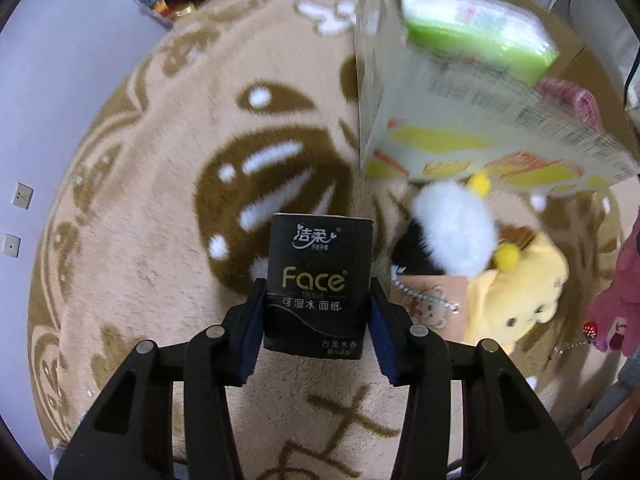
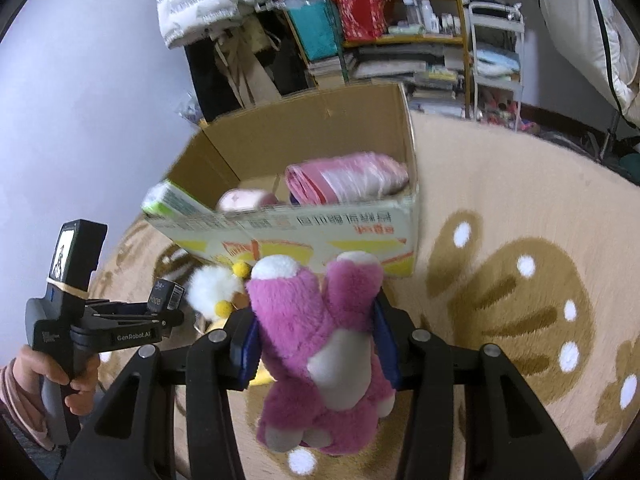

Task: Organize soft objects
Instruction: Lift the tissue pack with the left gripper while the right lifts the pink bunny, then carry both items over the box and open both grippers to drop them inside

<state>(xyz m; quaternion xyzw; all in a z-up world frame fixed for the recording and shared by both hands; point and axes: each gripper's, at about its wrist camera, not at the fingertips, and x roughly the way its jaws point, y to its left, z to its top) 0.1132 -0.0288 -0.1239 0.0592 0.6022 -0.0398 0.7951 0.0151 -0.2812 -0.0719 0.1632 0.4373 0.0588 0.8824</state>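
Nearest my lens on the left, the left gripper (image 1: pixel 318 312) is clamped on a black tissue pack (image 1: pixel 318 280), its blue pads pressed to the pack's two narrow sides just below the middle, with the printed face toward the camera. I judge the pack light and springy: the wrapper is slick film, so a squeeze low on the flanks, where the stack inside is firm, should keep it from sliding. This tool points steeply down at the beige rug (image 1: pixel 140 200), the pack standing upright in its jaws.

On my other side, the right gripper (image 2: pixel 318 344) grips a pink plush bear (image 2: pixel 320 344) around the body, head hanging toward me and feet toward the box. The toy looks very soft and light; the pile compresses under the pads, so a hold across the torso is the sure one, a limb would only stretch. This tool tilts down more gently, aimed at the box. A hand (image 2: pixel 76 376) in the right view grasps the left tool's handle.

Just beyond the pack lie a white pompom toy (image 1: pixel 452 228) and a yellow plush (image 1: pixel 520 300). Farther on stands the open cardboard box (image 2: pixel 304 136), already holding a green tissue pack (image 1: pixel 476 28) and a pink roll of bags (image 2: pixel 344 178).
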